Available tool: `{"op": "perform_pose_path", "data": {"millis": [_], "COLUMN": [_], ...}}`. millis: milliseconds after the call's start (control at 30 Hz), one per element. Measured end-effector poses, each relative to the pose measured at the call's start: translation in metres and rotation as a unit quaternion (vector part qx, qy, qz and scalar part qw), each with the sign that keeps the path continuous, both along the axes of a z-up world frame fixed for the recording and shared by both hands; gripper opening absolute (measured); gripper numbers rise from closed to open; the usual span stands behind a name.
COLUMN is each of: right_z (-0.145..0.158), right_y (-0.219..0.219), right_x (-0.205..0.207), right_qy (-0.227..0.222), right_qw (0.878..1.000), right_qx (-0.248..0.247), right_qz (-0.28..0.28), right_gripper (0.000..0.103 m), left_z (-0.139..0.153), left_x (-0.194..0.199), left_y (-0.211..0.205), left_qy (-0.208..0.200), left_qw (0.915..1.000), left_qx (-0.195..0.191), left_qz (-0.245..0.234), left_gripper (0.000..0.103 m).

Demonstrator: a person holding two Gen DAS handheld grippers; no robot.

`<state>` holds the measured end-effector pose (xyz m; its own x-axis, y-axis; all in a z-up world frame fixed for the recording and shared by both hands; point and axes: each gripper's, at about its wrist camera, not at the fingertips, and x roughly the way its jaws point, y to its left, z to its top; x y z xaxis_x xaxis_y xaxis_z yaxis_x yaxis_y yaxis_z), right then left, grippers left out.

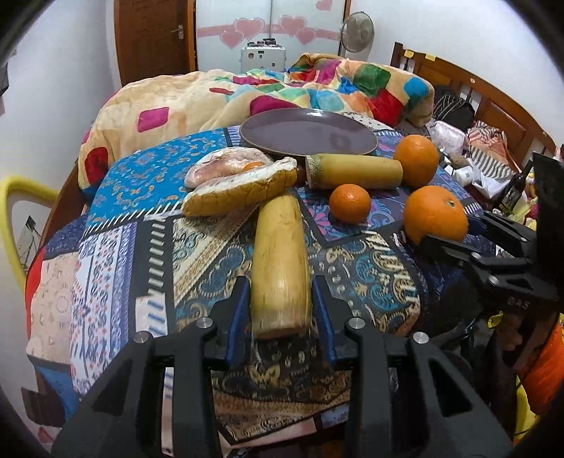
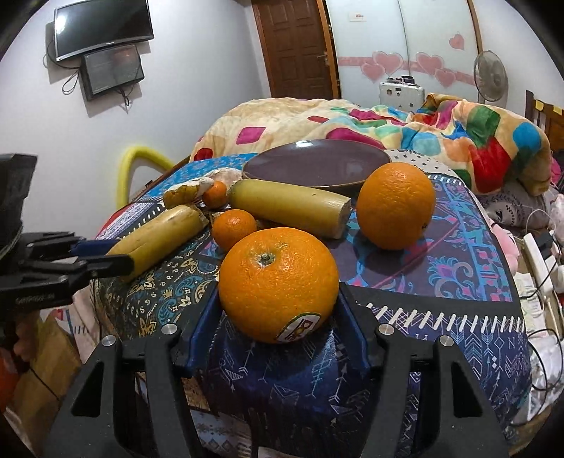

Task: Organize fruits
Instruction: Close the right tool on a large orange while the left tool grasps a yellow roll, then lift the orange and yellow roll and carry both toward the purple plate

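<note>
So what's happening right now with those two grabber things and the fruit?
Left tool clamped on near banana. Right tool around stickered orange, pads at its sides. Plate empty; second banana lies across its front.

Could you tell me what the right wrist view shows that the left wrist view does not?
Only the right wrist view shows the wall-mounted screens and the sticker on the near orange. Only the left wrist view shows the dark bottle at the right edge. Both show the purple plate, the near banana between the left hand-held gripper's pads, the right hand-held gripper around the near orange, the far banana and the fan.
</note>
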<state>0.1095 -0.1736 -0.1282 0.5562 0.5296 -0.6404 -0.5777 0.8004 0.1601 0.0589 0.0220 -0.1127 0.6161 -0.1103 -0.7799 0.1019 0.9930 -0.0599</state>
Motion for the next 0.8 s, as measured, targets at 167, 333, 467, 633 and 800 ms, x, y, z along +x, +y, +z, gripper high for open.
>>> {"op": "perform_pose_path", "data": {"millis": [167,333,467,633,800], "right_z": [0.002,0.005,0.007,0.013,0.027], "right_y": [-0.001,0.000,0.002,0.000,-0.006], "right_x": [0.003,0.008,0.011,0.014,0.012], "right_qy": [-0.003,-0.008,-0.008,-0.017,-0.036], "right_qw": [1.000,1.000,1.000,1.000,0.999], "right_qx": [0.004,0.010,0.012,0.011,0.010], "right_qz": [0.003,0.006,0.009,0.004,-0.006], "right_gripper": [0.059,0.059,0.059,0.059,0.059], "left_z": [-0.005,-0.013,-0.016,-0.013,0.002], "left_x": [0.023,0.044,0.051,0.049,0.040], "left_y": [-0.005,-0.006,-0.009,-0.009,-0.012], "left_qy": [0.017,0.037,0.032,0.029,0.006], "left_qw": [0.9998,0.9991,0.9991,0.9992,0.9997], "left_qx": [0.007,0.005,0.013,0.010,0.013], "left_qz": [-0.010,-0.019,-0.023,-0.023,-0.022], "left_gripper": [0.035,0.036,0.036,0.036,0.036]}}
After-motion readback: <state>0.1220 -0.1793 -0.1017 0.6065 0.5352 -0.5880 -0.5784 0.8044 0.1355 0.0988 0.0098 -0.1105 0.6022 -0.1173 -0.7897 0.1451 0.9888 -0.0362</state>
